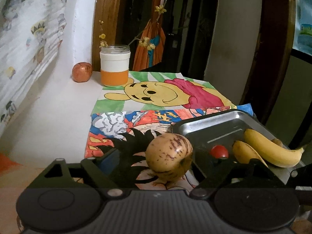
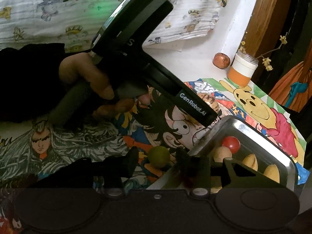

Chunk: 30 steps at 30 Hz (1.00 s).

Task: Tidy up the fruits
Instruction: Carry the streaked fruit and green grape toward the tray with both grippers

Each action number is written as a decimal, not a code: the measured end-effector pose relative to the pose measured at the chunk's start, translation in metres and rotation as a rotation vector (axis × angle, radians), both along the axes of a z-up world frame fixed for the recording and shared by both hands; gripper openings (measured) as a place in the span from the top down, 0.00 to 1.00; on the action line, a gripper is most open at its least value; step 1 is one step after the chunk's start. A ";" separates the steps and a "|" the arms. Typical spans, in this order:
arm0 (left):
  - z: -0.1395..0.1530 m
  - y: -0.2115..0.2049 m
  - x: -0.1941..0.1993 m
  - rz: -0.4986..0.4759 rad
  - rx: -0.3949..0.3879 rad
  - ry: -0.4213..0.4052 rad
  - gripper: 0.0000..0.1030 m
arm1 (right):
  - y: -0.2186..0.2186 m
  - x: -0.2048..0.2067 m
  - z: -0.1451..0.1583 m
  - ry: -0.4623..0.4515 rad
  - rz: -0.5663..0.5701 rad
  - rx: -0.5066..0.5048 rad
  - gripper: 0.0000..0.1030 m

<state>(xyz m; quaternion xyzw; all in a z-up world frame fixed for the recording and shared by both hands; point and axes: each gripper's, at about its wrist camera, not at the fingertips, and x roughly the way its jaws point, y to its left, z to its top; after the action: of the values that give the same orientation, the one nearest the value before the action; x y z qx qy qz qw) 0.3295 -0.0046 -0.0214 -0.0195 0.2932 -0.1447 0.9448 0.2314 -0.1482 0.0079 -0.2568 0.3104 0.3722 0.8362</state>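
Cartoon-covered counter (image 1: 58,117) – fruit going to the tray (image 1: 204,122)
Left claw (image 1: 156,167) gapes around the speckled melon (image 1: 169,157) beside the tray – smooth, roundish, likely slippery, so grip mid-belly; right claw's (image 2: 156,161) grip on the lime (image 2: 159,156) can't be told.

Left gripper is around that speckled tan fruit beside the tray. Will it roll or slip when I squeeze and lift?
The speckled fruit looks round, so it would probably roll on the flat drawings if nudged. Its skin looks smooth and slightly glossy, so it may slide between the fingers. It fills much of the left gripper, so grip near its widest part.
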 end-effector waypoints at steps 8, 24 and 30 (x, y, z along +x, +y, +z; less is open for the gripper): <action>-0.002 0.000 0.002 -0.034 -0.032 0.023 0.34 | 0.001 0.003 -0.003 0.021 -0.002 0.006 0.63; -0.004 -0.001 0.005 -0.047 -0.055 0.062 0.44 | 0.005 0.003 -0.005 0.009 -0.042 -0.007 0.71; -0.004 0.000 0.005 -0.043 -0.064 0.064 0.44 | 0.005 0.002 -0.005 0.011 -0.052 0.001 0.72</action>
<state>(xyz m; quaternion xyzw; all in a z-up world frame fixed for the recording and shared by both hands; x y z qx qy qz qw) 0.3350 -0.0047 -0.0258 -0.0481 0.3189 -0.1738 0.9305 0.2331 -0.1429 0.0026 -0.2461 0.3212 0.3518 0.8441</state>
